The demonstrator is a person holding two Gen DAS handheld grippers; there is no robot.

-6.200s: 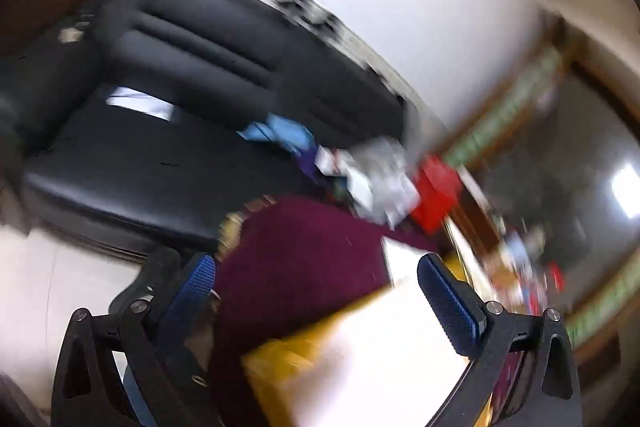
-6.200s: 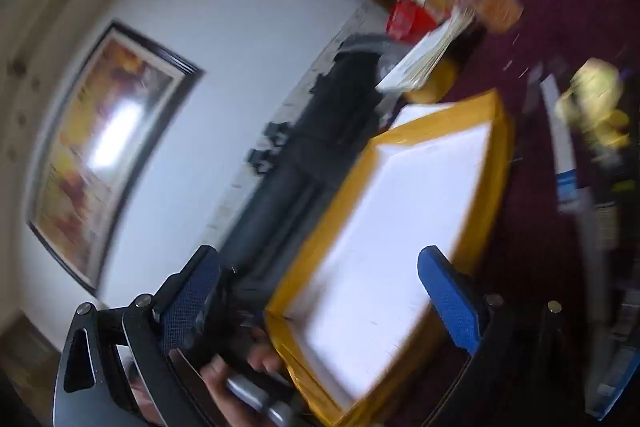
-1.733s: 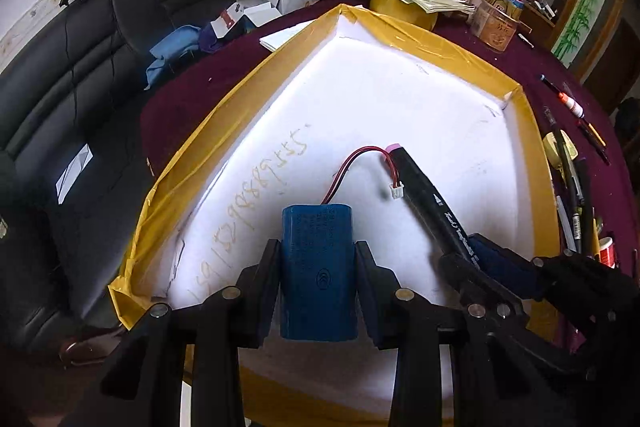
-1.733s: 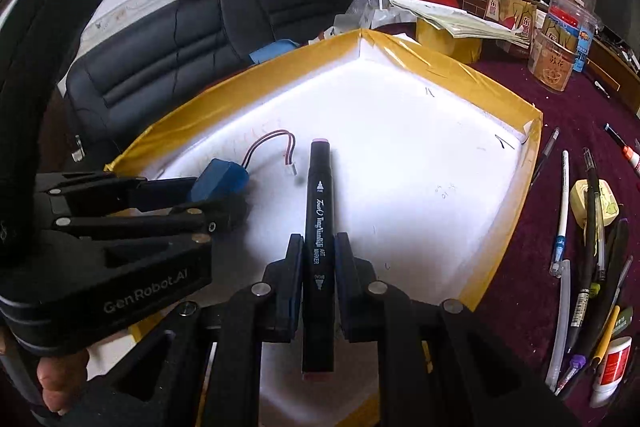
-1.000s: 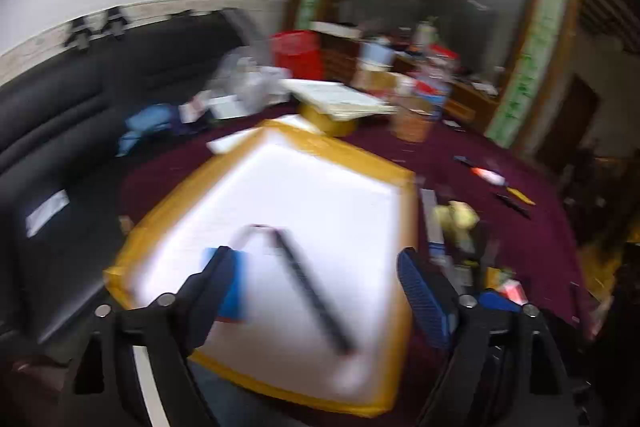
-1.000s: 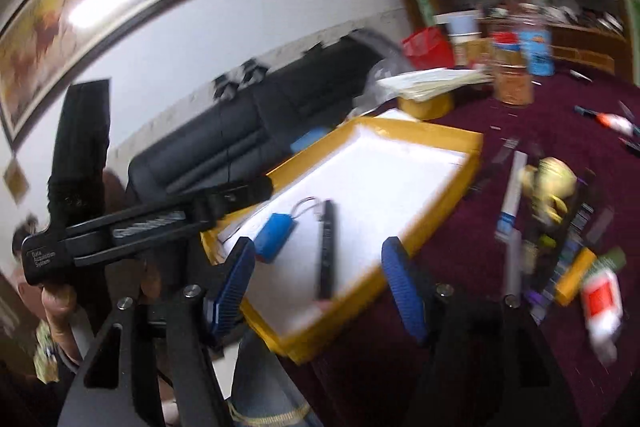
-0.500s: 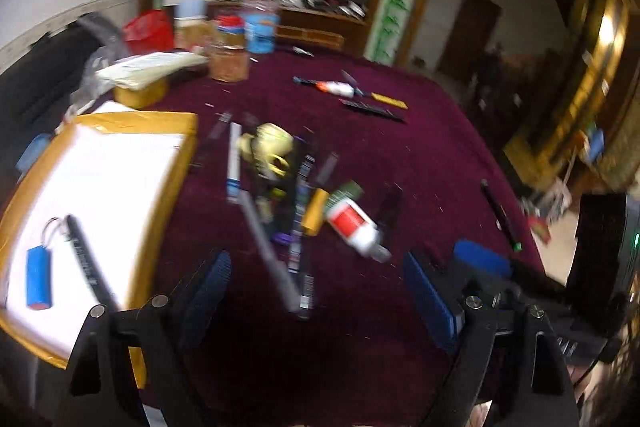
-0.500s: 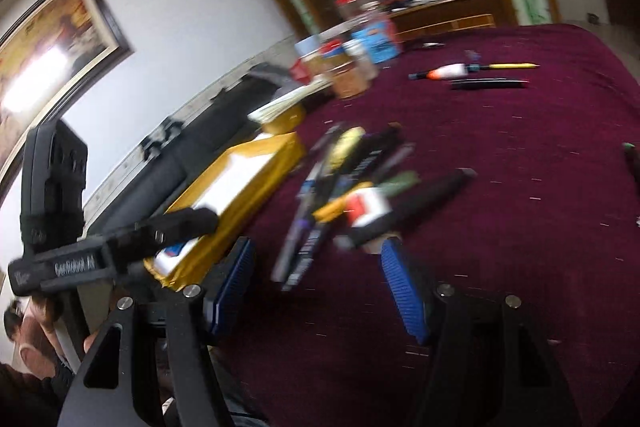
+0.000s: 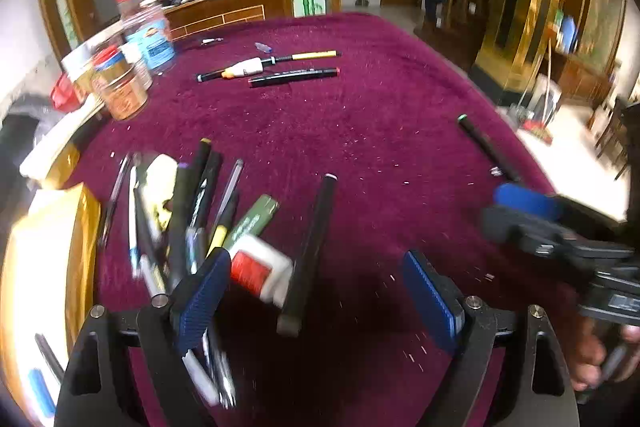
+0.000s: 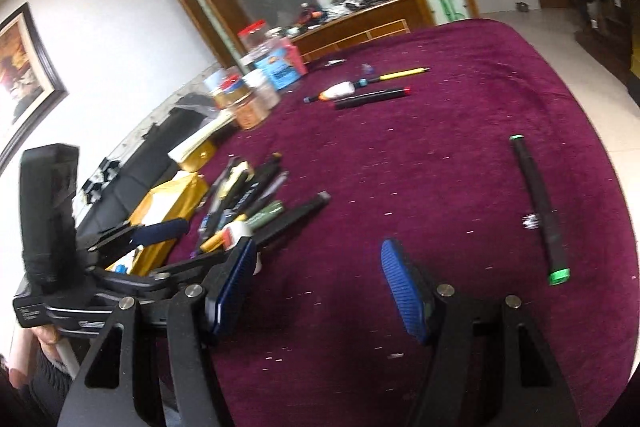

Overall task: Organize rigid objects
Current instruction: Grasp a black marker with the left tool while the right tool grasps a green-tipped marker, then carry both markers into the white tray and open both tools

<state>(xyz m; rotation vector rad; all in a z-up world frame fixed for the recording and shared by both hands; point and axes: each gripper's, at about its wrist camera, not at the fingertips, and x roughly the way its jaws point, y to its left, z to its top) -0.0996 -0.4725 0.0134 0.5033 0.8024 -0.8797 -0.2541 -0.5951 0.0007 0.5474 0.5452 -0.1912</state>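
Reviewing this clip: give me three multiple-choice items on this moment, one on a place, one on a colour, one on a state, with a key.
1. Where does the black marker with green ends lie?
A. in the pile of pens
B. alone on the maroon tablecloth
C. in the yellow-rimmed tray

2. What colour are the left gripper pads?
A. blue
B. red
C. white

3. How does the right gripper stand?
A. shut on a pen
B. shut, empty
C. open, empty

Key: 1 B, the marker lies apart from the pile of pens; 2 A, both pads show ribbed blue; 3 C, only cloth shows between its spread jaws.
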